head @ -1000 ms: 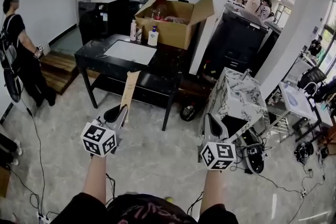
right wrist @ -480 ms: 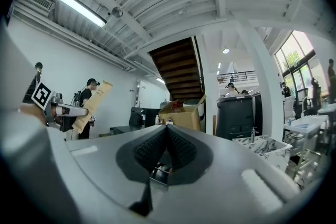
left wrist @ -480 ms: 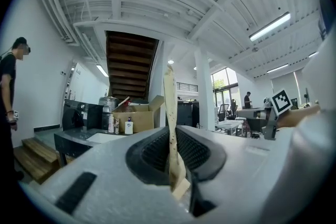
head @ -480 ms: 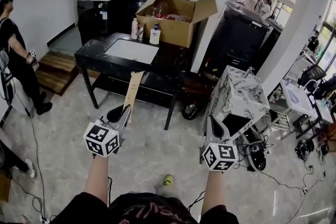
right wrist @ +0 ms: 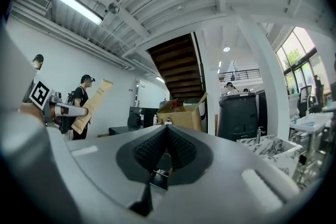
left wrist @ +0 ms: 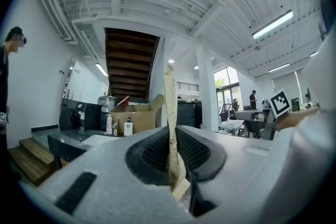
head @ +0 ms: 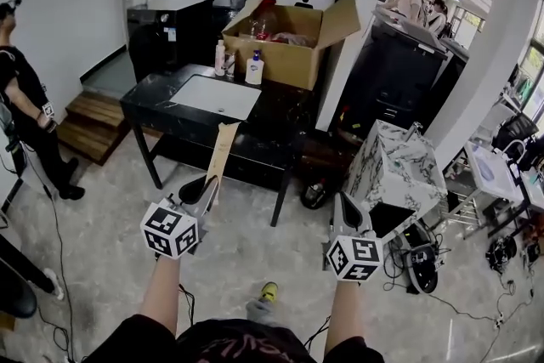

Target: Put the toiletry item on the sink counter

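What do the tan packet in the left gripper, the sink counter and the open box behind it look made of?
Packet: likely kraft paper or thin card; matte tan, flat, stands stiff.
Sink counter: dark polished stone or a lookalike; black with a glossy sheen.
Box: cardboard; plain matte brown with open flaps.

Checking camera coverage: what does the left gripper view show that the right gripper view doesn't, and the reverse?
Left gripper view only: the left claw clamping the tan packet, seen edge-on. Right gripper view only: the right claw, shut and empty, and the packet's broad face. Both: the open cardboard box, the dark staircase.
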Action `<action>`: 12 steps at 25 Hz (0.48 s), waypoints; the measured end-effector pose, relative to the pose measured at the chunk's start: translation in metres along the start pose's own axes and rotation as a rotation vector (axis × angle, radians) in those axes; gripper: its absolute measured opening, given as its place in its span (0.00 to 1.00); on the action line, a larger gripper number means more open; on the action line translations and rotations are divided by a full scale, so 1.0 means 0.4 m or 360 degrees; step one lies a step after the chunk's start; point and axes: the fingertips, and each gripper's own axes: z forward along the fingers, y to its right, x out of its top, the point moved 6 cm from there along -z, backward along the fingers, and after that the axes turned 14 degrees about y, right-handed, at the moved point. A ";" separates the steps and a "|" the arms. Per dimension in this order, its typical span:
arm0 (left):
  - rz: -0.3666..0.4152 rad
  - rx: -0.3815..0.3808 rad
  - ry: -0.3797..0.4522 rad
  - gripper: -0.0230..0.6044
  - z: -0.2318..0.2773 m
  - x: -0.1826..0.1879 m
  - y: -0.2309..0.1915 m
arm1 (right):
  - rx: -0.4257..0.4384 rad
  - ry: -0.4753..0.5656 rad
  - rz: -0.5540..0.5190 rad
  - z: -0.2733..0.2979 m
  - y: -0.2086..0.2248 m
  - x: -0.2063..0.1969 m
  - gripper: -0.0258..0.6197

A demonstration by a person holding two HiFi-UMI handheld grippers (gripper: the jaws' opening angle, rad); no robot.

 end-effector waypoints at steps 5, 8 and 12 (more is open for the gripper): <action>0.0018 0.0023 -0.0052 0.10 0.089 -0.048 -0.044 | 0.0049 -0.0016 0.0011 0.103 0.039 -0.058 0.06; -0.0001 0.0041 -0.0063 0.10 0.142 -0.071 -0.072 | 0.0051 -0.0031 0.0016 0.163 0.070 -0.087 0.06; -0.0004 0.0076 -0.0097 0.10 0.219 -0.098 -0.115 | 0.0064 -0.0060 0.0057 0.253 0.109 -0.128 0.06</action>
